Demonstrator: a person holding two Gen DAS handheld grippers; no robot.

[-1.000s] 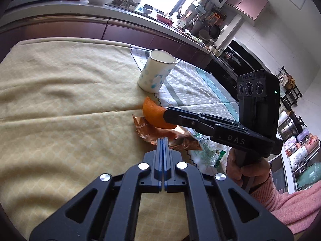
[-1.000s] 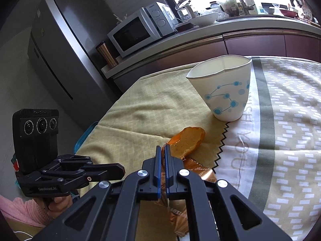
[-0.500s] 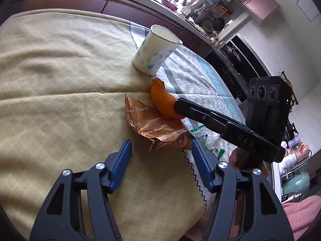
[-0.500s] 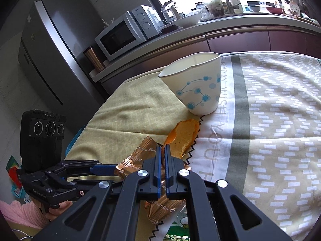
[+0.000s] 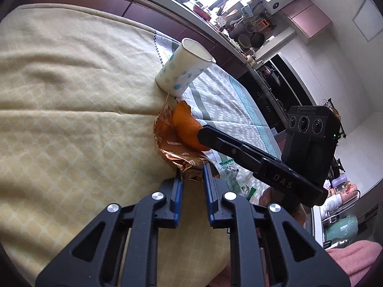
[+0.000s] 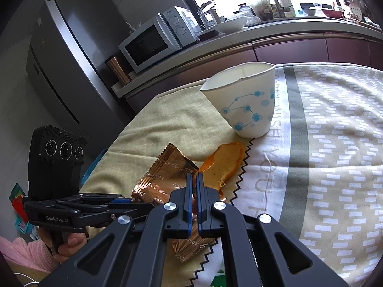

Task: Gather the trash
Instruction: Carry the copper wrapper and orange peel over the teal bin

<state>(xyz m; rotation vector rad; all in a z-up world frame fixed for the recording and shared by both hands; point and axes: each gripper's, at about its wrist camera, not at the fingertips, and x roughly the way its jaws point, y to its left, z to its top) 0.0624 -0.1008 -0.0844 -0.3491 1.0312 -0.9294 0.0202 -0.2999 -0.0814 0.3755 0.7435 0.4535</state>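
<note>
Kitchen counter and dark cabinets curve along the top of the left wrist view, and a yellow quilted tablecloth (image 5: 71, 119) fills the left and middle. Low in the centre, the left gripper (image 5: 192, 169) has just been closing, and its blue pads now pinch the crumpled near end of a copper foil wrapper (image 5: 172, 148). Above it lies an orange peel (image 5: 186, 126), which the right gripper (image 5: 203, 131), reaching in from the right edge, holds by its near end with its tongs shut on it. A paper cup (image 5: 182, 71) stands upright above centre, just beyond the peel. My judgement is that the wrapper should be lifted slowly, since the peel overlaps the foil and could drag on it. In the right wrist view a fridge and a microwave (image 6: 155, 38) fill the upper left, and the cup sits right of centre. The closed right tongs at lower centre grip the peel's lower edge, with the wrapper spread to their left and beneath them. The left gripper enters from the lower left, its tips hidden behind the right gripper's frame. Raising each piece apart would likely avoid snagging, and both should stay clear of the cup.
</note>
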